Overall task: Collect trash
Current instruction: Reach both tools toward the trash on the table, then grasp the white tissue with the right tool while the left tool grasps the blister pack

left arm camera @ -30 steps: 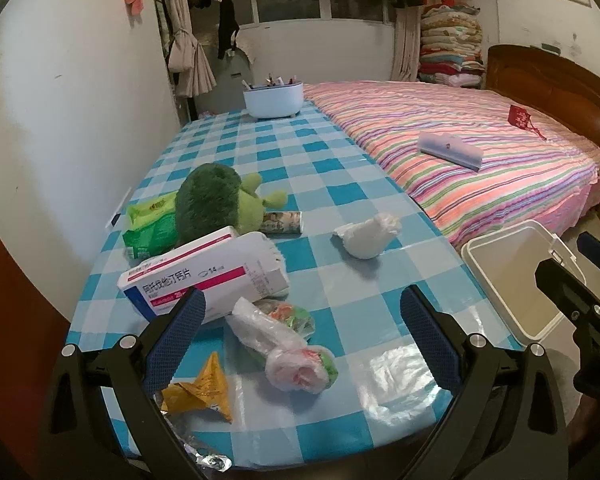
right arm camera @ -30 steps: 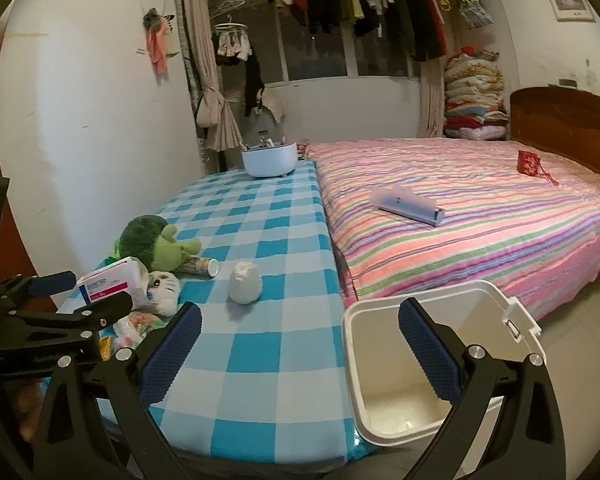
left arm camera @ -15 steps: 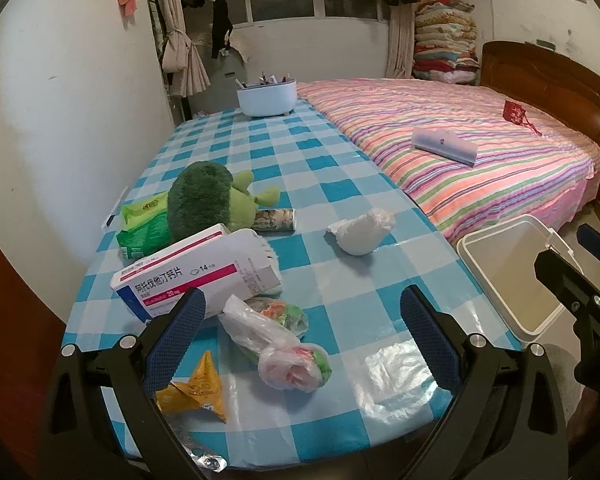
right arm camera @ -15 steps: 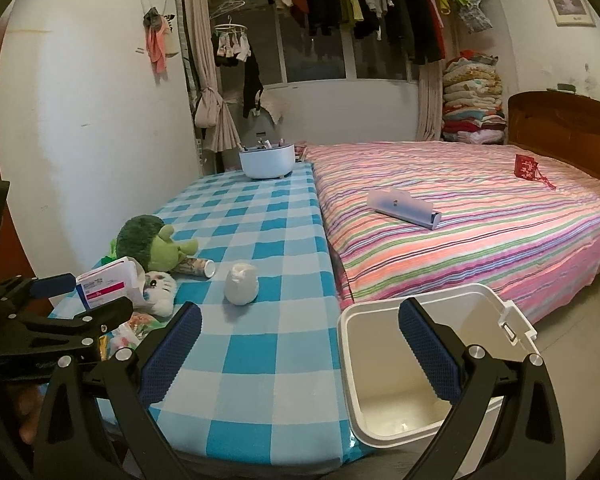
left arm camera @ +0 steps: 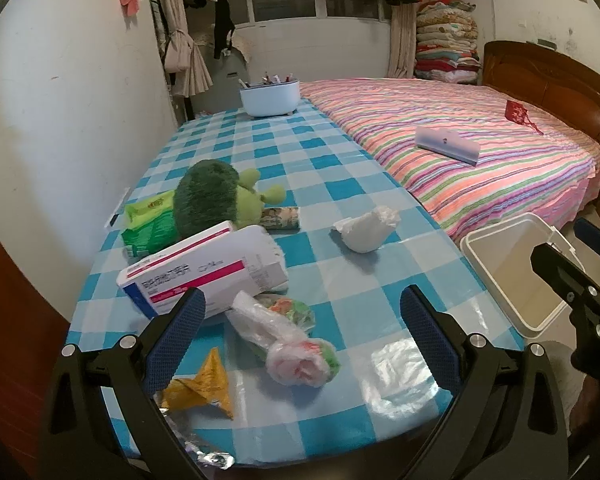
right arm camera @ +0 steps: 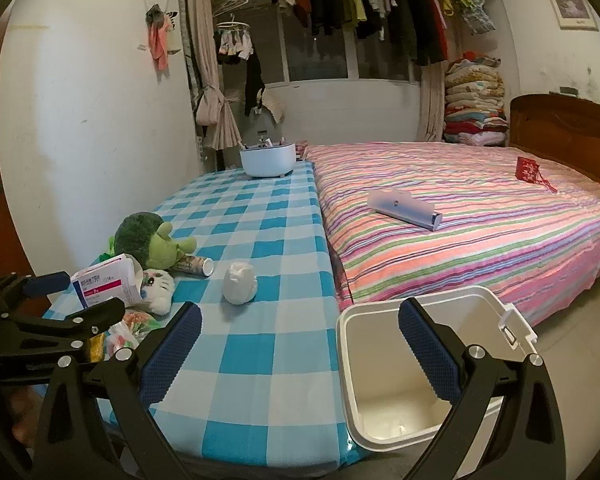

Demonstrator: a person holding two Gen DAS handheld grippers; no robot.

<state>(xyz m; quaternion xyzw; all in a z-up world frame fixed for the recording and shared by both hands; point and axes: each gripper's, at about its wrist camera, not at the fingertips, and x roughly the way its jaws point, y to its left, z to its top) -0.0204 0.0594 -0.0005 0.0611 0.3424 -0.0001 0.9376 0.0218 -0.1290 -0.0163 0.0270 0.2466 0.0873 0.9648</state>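
Observation:
On the blue checked table (left arm camera: 332, 184) lie a crumpled white tissue (left arm camera: 366, 229) (right arm camera: 240, 283), a clear bag with colourful scraps (left arm camera: 288, 342), a yellow wrapper (left arm camera: 200, 386), a green packet (left arm camera: 148, 222), a small patterned can (left arm camera: 280, 218) and a white and pink box (left arm camera: 200, 270). An empty white bin (right arm camera: 424, 368) (left arm camera: 516, 268) stands on the floor off the table's right edge. My left gripper (left arm camera: 300, 326) is open above the near table edge, around the bag. My right gripper (right arm camera: 300, 354) is open, straddling the table's corner and the bin.
A green plush toy (left arm camera: 216, 196) leans on the box, and a white plush (right arm camera: 158, 288) lies beside it. A white holder (left arm camera: 270, 96) stands at the table's far end. The striped bed (right arm camera: 480, 216) carries a grey case (right arm camera: 406, 205) and a red pouch (right arm camera: 530, 170).
Both views have shifted only a little; the left gripper has drawn back and tilted slightly. Nothing on the table has moved, and both grippers stay open.

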